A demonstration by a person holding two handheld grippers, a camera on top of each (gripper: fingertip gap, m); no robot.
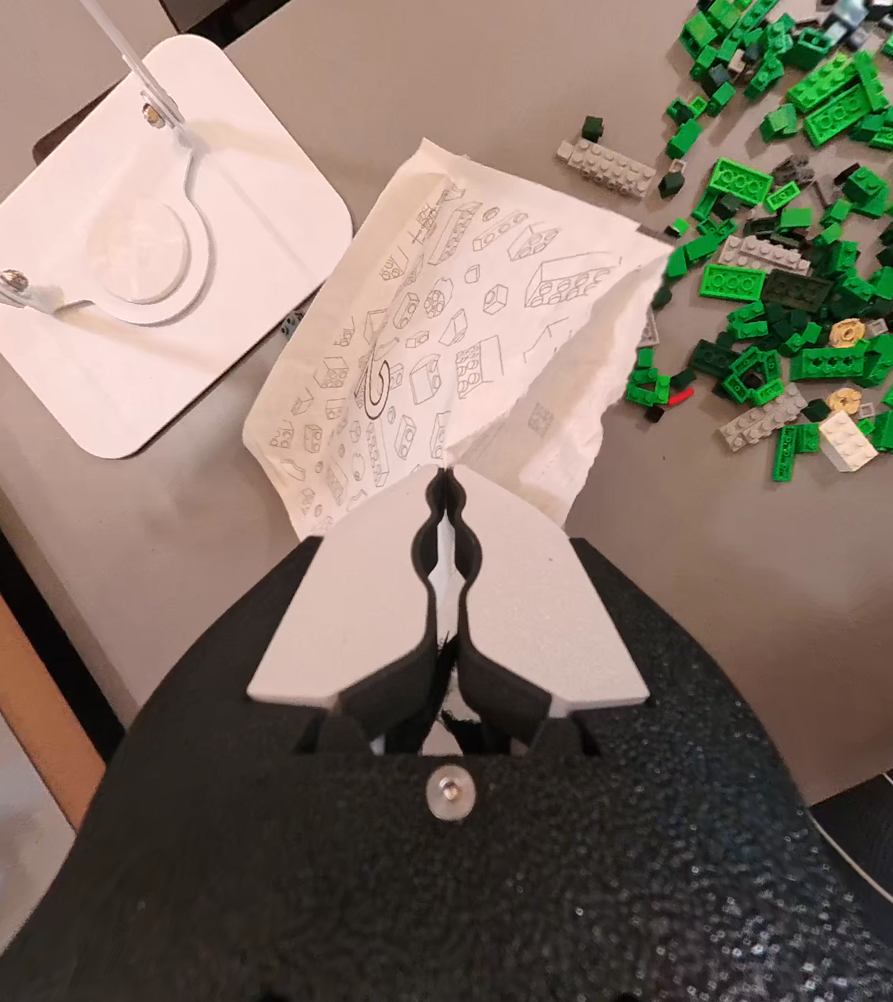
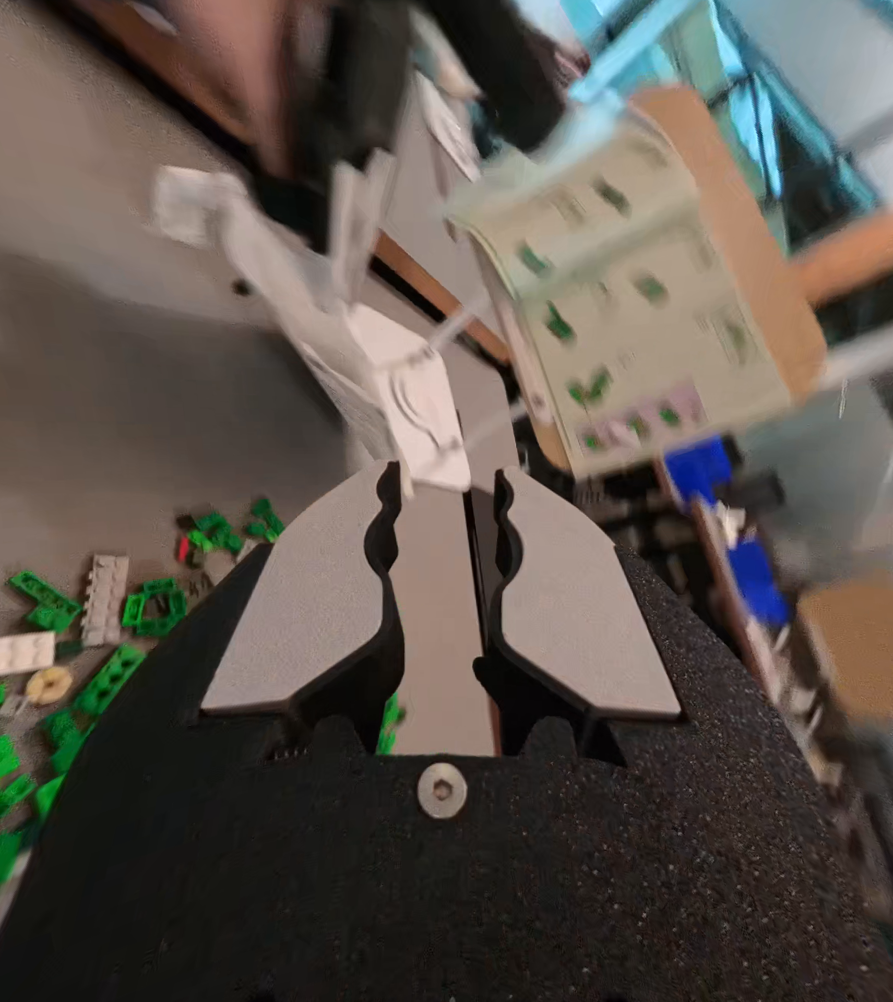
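Left gripper: black body with grey fingers, clenched on the near edge of a crumpled white paper bag printed with line drawings of bricks; a strip of the paper shows between the pads.
Paper bag: fans out toward 12 o'clock from the fingertips, its torn edge at 2 o'clock just beside the brick pile; whether its far end rests on the grey tabletop I cannot tell.
Bricks: loose heap of green, grey and white plastic building bricks at 1 to 3 o'clock.
White stand base: flat rounded-square white plate with thin metal legs, at 10 o'clock, apart from the bag.
Right gripper: same build, fingers released and holding nothing; heavily blurred view.
Booklet: pale pages with green pictures, at 1 o'clock from the right gripper, blurred; whether it is held or propped I cannot tell.
Risk: the thin paper could tear or slip at the pinch if tugged, and its loose edge could sweep nearby bricks.
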